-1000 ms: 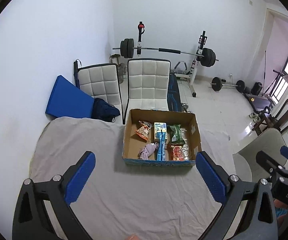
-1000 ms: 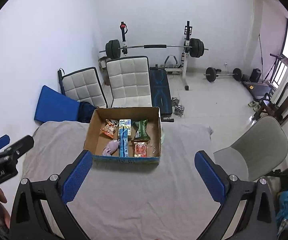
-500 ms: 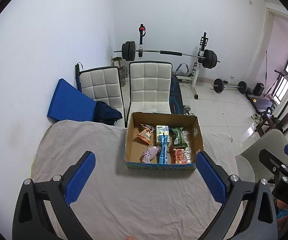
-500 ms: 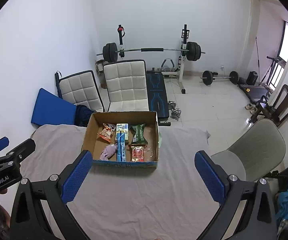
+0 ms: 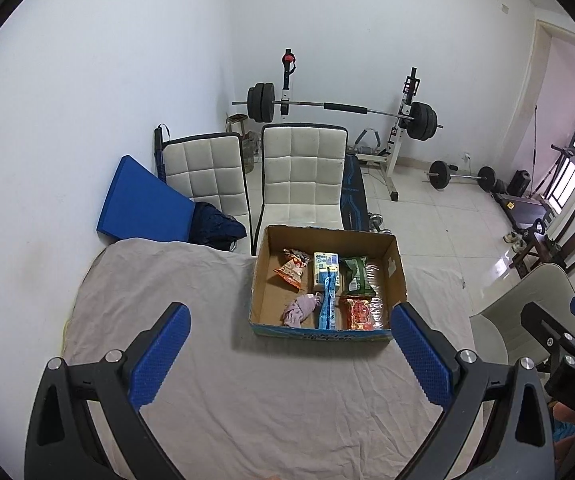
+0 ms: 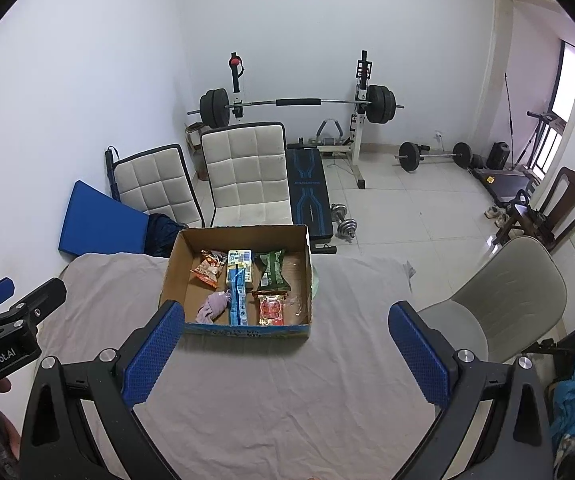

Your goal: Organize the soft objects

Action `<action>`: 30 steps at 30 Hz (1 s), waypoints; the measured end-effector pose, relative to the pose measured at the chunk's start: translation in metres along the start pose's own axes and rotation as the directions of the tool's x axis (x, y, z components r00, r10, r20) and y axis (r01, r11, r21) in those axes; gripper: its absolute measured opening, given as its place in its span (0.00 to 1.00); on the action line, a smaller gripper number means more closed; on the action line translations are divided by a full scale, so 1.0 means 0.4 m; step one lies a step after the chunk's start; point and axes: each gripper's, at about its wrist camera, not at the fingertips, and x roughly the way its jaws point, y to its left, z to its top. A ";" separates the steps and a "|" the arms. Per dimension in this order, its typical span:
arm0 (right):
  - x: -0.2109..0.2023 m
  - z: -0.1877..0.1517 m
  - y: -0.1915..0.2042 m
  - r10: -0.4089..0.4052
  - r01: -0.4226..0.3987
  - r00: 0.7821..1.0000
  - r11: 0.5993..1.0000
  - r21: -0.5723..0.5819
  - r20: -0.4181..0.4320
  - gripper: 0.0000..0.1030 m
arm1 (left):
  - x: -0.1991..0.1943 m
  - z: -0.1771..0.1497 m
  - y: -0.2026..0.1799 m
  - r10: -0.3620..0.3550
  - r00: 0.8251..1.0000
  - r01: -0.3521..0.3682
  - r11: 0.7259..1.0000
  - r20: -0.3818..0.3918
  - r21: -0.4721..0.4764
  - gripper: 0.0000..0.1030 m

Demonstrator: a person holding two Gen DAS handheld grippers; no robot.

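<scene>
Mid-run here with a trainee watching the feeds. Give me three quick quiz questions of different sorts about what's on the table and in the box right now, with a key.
1. True or false: the left gripper holds the purple cloth.
2. Which packet lies in the cardboard box at its far right? A) orange snack packet B) green packet C) red packet
3. Fill in: the long blue pack lies between the purple cloth and the ____ packet.

Key: 1 false, both grippers are open and empty, including the right gripper; 2 B; 3 red.

Barbell rack [image 5: 343,110] behind white chairs [image 5: 302,172]
</scene>
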 end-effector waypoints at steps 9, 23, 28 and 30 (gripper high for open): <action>0.000 -0.003 -0.005 0.001 -0.001 1.000 1.000 0.002 -0.005 1.00 | 0.006 -0.008 -0.002 0.018 1.000 -0.018 1.000 -0.020 0.004 1.00; 0.000 -0.029 -0.017 -0.010 0.010 1.000 1.000 0.012 -0.014 1.00 | -0.015 -0.016 -0.022 0.032 0.999 -0.033 0.998 0.006 0.049 1.00; -0.002 -0.028 -0.014 -0.009 0.009 1.000 1.000 0.010 -0.014 1.00 | -0.017 -0.017 -0.024 0.028 1.000 -0.028 0.998 0.002 0.052 1.00; -0.001 -0.028 -0.014 -0.009 0.010 1.000 1.000 0.010 -0.013 1.00 | -0.017 -0.019 -0.026 0.028 1.000 -0.028 0.998 0.000 0.054 1.00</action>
